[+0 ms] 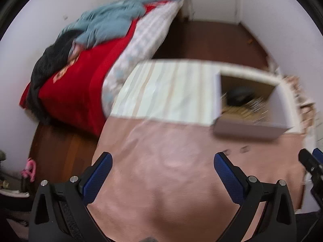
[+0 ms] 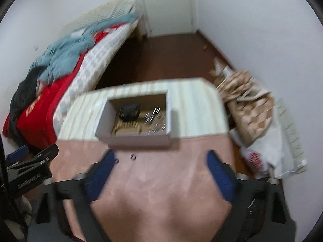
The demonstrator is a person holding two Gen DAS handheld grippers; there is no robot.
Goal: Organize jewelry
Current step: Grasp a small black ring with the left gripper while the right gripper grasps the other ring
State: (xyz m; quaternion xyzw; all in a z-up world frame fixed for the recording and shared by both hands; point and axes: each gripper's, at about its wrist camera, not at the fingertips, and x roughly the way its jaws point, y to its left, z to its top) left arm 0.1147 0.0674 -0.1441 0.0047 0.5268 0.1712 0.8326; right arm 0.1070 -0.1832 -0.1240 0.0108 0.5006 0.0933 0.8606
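An open white cardboard box stands on the table, where a striped cream cloth meets a pink cloth. Inside lie a black item, a gold chain and silver pieces. Two small dark jewelry pieces rest on the pink cloth just in front of the box. My right gripper hovers open over the pink cloth, and one piece lies close by its left fingertip. My left gripper is open with nothing between its fingers, to the left of the box.
A bed with a red blanket and teal clothes runs along the table's left side. Crumpled brown paper and a white plastic bag lie on the floor to the right. Dark wood floor stretches beyond the table to a white door.
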